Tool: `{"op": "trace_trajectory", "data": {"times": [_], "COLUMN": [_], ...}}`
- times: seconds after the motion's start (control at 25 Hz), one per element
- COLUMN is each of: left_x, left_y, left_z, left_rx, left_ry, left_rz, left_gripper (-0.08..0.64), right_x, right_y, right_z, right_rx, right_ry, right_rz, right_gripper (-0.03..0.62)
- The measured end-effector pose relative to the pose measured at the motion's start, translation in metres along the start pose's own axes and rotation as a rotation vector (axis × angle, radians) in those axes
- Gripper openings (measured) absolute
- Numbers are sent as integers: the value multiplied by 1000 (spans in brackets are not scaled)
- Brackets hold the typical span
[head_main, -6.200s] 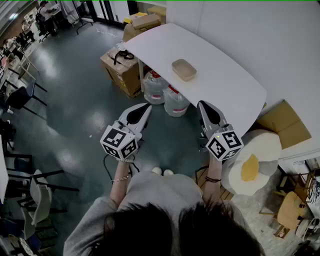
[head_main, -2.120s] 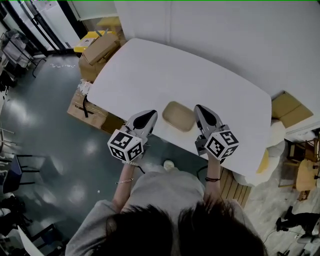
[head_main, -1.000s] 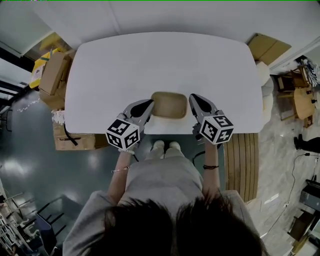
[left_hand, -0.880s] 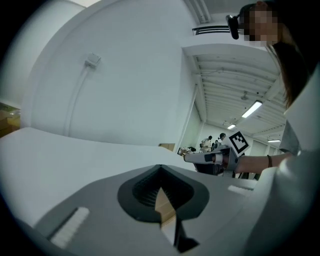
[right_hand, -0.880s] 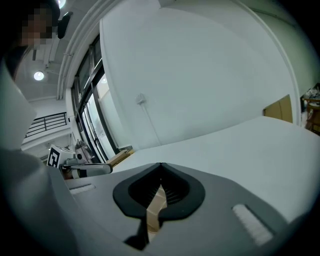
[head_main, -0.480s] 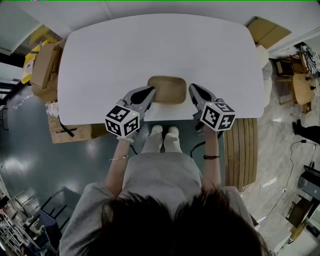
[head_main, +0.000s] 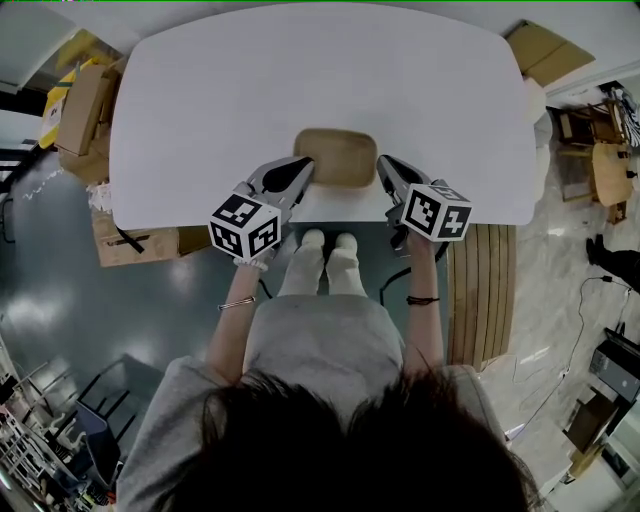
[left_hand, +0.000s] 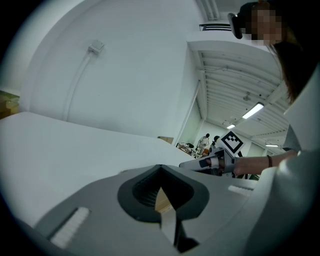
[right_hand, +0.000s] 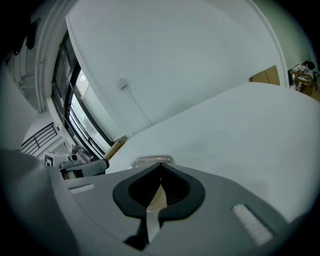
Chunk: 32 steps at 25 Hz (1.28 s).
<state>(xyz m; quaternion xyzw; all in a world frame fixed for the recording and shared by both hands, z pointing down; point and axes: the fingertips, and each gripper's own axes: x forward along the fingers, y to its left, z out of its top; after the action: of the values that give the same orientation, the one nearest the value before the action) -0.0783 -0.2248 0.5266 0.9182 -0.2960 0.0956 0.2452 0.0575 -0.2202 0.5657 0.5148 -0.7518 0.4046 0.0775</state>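
The tray is a shallow tan dish with rounded corners. It lies flat on the white bench, close to the edge nearest me, and it looks empty.

My left hand-held gripper has its tip at the left end of the tray, touching or just short of the rim; I cannot tell which. Its jaws are drawn together to a thin slit and clamp nothing.

My right hand-held gripper sits just beside the right end of the tray. Its jaws are likewise closed to a slit, with nothing gripped. In the right gripper view a pale rim shows just beyond its tip.

Judged status: both hand-held grippers are positioned, one at each end of the tray. No grip is made. The tray is not lifted and rests on the bench.

Well to the left of the tray, off the bench, stand cardboard boxes. My shoes show on the floor on my side of the tray.
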Motion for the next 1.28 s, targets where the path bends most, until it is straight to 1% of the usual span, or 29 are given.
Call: {"op": "trace_trajectory", "data": {"times": [0.12,0.32,0.48,0.68,1.04,1.28], "left_x": [1,1,1,3,5,4], "left_y": [-1,2,5,8,10,10], "left_z": [-1,-5,-9,-9,-12,-12], "left_rx": [-5,-14,-21,-29,-39,-42], "left_ry": [1,6,12,16,18,17], "left_rz": [5,11,18,19,24,25], "left_gripper": [-5,-5,-5,-5,-5,-5], "right_x": [2,11,17,21,26,25], "right_y": [-2,-9,-12,-17,-20,-22], "right_z": [-1,-6,-9,-10,-14,-14], "right_rx": [-24,-10,5,13,32,52], "right_ry": [16,39,48,56,64,63], "right_rz": [-15,-43,-58,-89,-105,-133], "right_gripper": [27,67,81,80,77,69]}}
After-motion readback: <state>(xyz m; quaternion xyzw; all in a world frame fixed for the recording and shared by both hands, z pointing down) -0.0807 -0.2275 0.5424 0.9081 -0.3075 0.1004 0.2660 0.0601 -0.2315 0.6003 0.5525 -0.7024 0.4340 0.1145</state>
